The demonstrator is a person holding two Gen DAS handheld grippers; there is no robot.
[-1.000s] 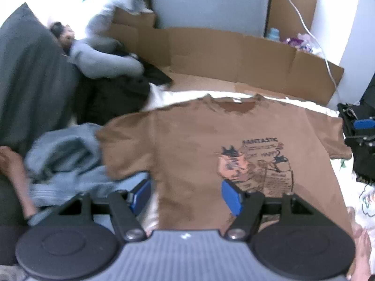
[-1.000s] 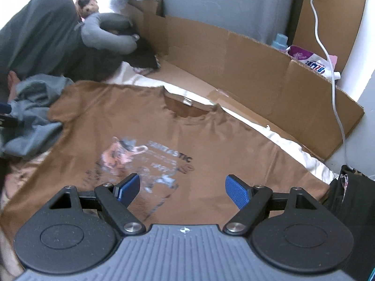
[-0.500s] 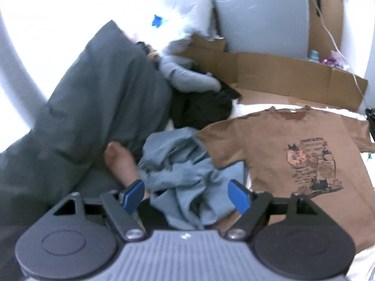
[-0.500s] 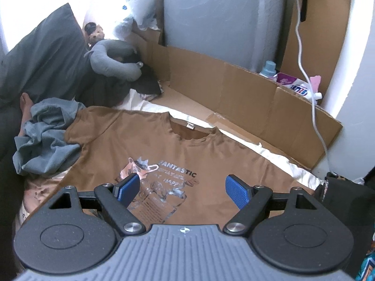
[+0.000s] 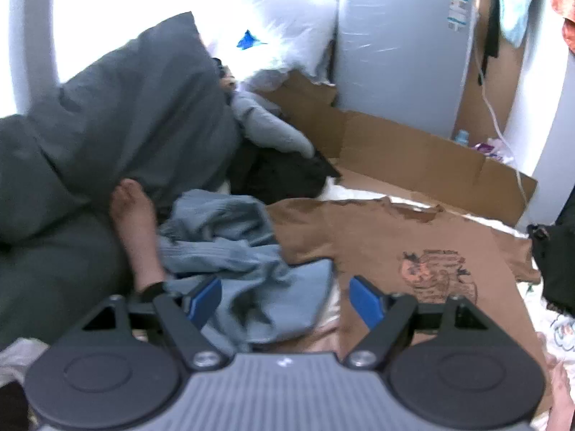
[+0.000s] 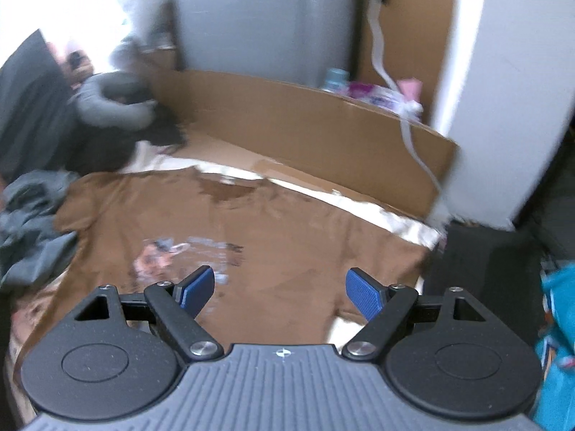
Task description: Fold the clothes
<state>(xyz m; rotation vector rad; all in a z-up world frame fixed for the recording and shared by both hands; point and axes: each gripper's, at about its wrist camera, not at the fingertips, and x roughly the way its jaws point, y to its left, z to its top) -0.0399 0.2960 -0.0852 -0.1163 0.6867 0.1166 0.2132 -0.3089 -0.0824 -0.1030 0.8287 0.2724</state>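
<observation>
A brown T-shirt [image 5: 413, 237] with a cartoon print lies spread flat, front up, on the bed; it also fills the middle of the right wrist view [image 6: 273, 230]. A crumpled blue-grey garment [image 5: 248, 255] is heaped at the shirt's left sleeve. My left gripper [image 5: 285, 300] hovers open above that heap and the shirt's left edge, nothing between its blue pads. My right gripper [image 6: 280, 289] hovers open over the shirt's lower right part, holding nothing. The right wrist view is motion-blurred.
A bare foot [image 5: 134, 230] rests left of the blue-grey garment. Dark grey pillows [image 5: 118, 118] and black clothes [image 5: 284, 176] lie at the far left. A cardboard wall [image 6: 305, 125] runs behind the shirt. A black bag [image 5: 557, 251] sits at the right.
Both grippers pulled back and rose from the shirt. The left view swung left over the blue-grey heap and its jaws widened a little. The right view turned slightly toward the shirt's right side.
</observation>
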